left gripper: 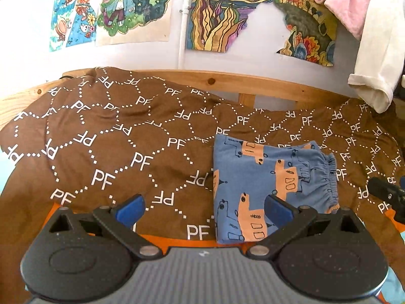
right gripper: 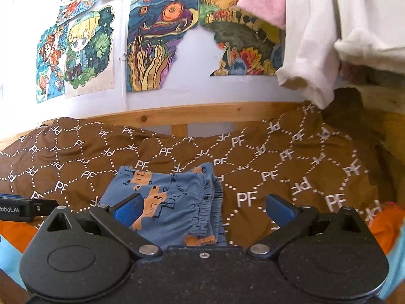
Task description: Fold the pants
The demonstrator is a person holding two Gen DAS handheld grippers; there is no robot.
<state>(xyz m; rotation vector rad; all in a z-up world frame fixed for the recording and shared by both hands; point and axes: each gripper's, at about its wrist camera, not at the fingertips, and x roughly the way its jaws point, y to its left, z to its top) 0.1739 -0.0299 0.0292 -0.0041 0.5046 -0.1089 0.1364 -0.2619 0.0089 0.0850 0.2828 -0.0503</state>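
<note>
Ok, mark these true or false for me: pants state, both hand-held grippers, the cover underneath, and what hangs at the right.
1. The blue pants lie folded in a compact stack. True.
2. The left hand-held gripper clamps the pants. False: it is open, holding nothing.
3. The right hand-held gripper is open. True.
4. The pants rest on bare wood. False: they lie on a brown PF-print cover.
5. A white garment hangs at the right. True.
</note>
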